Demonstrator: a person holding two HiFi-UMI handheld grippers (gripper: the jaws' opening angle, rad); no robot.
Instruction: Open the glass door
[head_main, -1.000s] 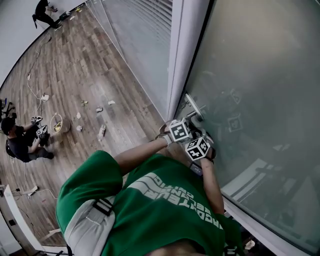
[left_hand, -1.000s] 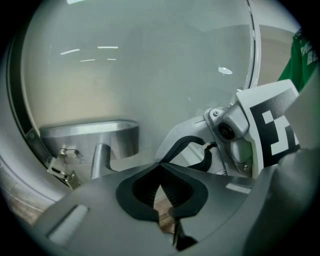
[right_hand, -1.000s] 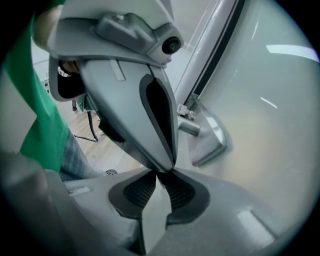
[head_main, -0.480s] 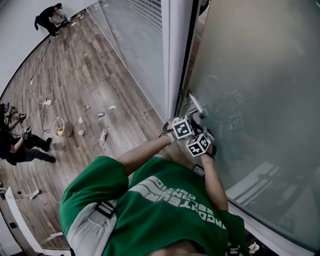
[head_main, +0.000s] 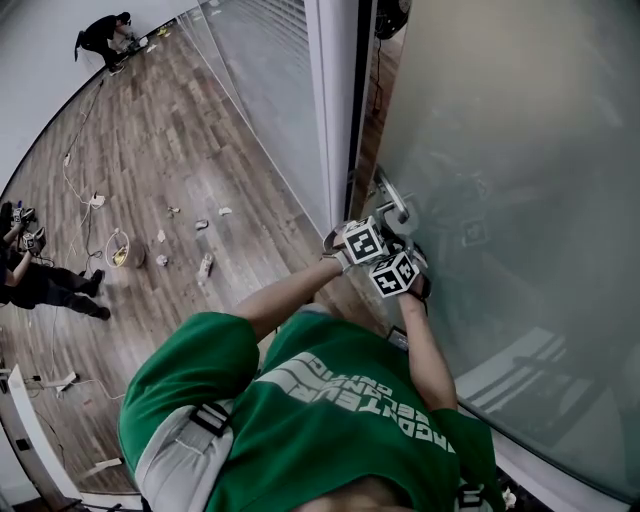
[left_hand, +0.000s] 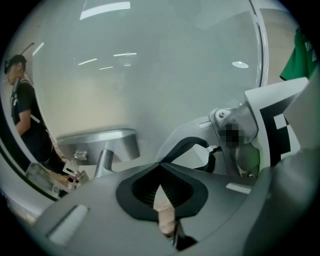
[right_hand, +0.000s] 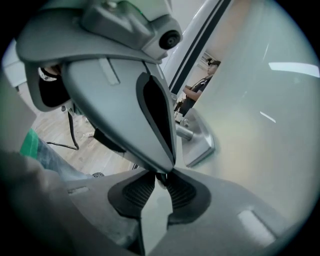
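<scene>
The frosted glass door (head_main: 500, 200) stands slightly ajar, with a dark gap at its left edge. Its metal lever handle (head_main: 392, 200) sticks out from the glass. Both grippers crowd just below it: my left gripper (head_main: 383, 224) on the frame side, my right gripper (head_main: 408, 243) against the glass. In the left gripper view the left gripper (left_hand: 160, 164) has its tips together, and the handle (left_hand: 100, 145) lies off to the left, outside them. The right gripper (right_hand: 165, 174) has just been opening; a narrow slit shows between its pads, with only glass behind. The handle (right_hand: 197, 140) sits beyond it.
A white door post (head_main: 335, 100) and a glass wall (head_main: 260, 70) stand left of the door. The wood floor (head_main: 150, 150) carries small scraps and cables. One person (head_main: 45, 285) crouches at far left, another (head_main: 105, 35) at the top.
The door has swung further from the post, so a gap with floor beyond now shows. Both grippers and the handle have shifted up in the head view.
</scene>
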